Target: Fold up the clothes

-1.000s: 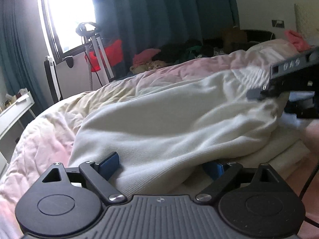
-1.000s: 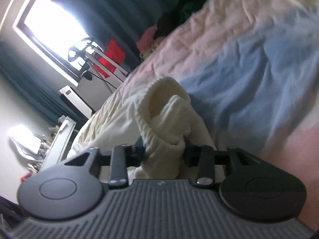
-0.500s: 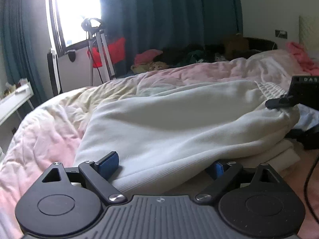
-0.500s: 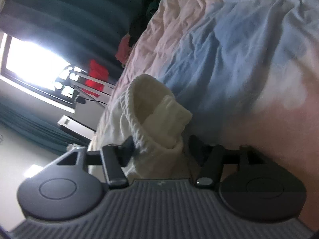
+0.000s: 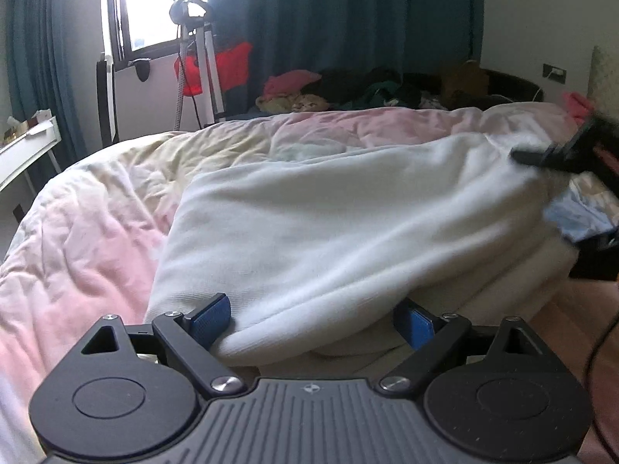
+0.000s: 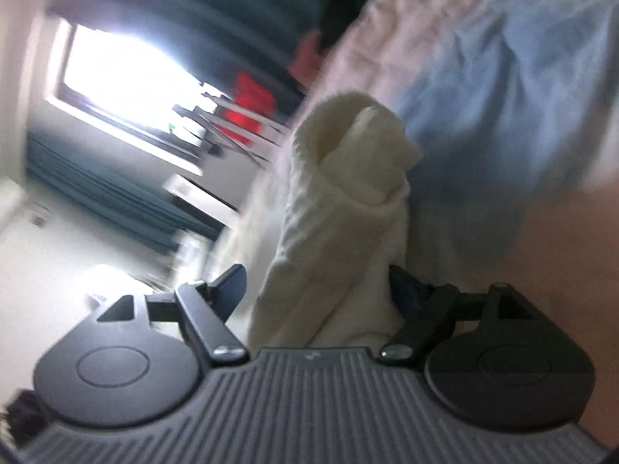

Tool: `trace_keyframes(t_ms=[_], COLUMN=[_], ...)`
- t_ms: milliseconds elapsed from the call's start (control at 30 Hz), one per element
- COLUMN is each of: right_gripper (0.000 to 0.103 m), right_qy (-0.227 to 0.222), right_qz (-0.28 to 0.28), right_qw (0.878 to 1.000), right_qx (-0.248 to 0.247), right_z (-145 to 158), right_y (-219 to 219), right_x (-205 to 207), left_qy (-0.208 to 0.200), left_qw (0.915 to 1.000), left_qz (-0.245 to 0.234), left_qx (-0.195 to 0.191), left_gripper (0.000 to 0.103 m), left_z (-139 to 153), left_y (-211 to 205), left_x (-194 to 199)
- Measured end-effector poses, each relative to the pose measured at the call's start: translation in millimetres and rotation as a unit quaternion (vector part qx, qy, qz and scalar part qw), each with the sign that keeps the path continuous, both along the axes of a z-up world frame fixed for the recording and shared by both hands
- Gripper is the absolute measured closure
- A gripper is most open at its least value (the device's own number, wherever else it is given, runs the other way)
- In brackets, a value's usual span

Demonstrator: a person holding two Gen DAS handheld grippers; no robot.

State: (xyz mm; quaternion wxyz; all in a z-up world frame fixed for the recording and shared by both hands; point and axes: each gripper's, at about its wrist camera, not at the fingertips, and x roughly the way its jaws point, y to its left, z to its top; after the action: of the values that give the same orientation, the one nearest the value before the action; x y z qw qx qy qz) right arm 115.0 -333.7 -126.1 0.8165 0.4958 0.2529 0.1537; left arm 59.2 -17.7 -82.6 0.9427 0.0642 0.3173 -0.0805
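Cream-white knitted sweater [image 5: 348, 232] lay spread across a bed covered by a rumpled pastel quilt of pink, yellow and blue patches [image 5: 96, 239]. Left gripper [image 5: 313, 323] sat low at the garment's near folded edge, its blue-padded fingers [image 5: 211, 315] set wide apart, cloth bulging between them; neither pad pressed the fabric flat, though the left pad touched the fold. Right gripper [image 6: 317, 290] viewed a bunched, ribbed part of the same sweater [image 6: 348, 193], which stood up between its fingers. Those fingers were spread wide too, the right one against the cloth, the left one just clear of it. Right wrist view was tilted and blurred, so finer contact could not be judged. From the left wrist view, the right gripper's dark body [image 5: 580, 154] showed at the sweater's far right end. Beyond the bed: dark teal curtains [image 5: 348, 19], a bright window [image 5: 162, 0], a tripod stand [image 5: 197, 50] with red cloth [image 5: 228, 65] behind it.
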Motion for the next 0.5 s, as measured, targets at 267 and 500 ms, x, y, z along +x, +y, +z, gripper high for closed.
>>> trace_keyframes(t_ms=[267,500], right_gripper=[0.022,0.024], right_qy=[-0.003,0.104], right_qz=[0.006,0.022], right_qw=[1.0,0.992], right_qx=[-0.016,-0.072], right_z=[8.0,-18.5], right_y=[2.4,13.1], right_x=[-0.5,11.9], left_qy=[0.014,0.024], left_qw=[0.9989,0.9988], left_qz=[0.035,0.037], left_qx=[-0.027,-0.022], left_gripper=[0.012,0.013], left_z=[-0.6,10.7], left_y=[12.2,18.0], left_x=[5.3,0.2])
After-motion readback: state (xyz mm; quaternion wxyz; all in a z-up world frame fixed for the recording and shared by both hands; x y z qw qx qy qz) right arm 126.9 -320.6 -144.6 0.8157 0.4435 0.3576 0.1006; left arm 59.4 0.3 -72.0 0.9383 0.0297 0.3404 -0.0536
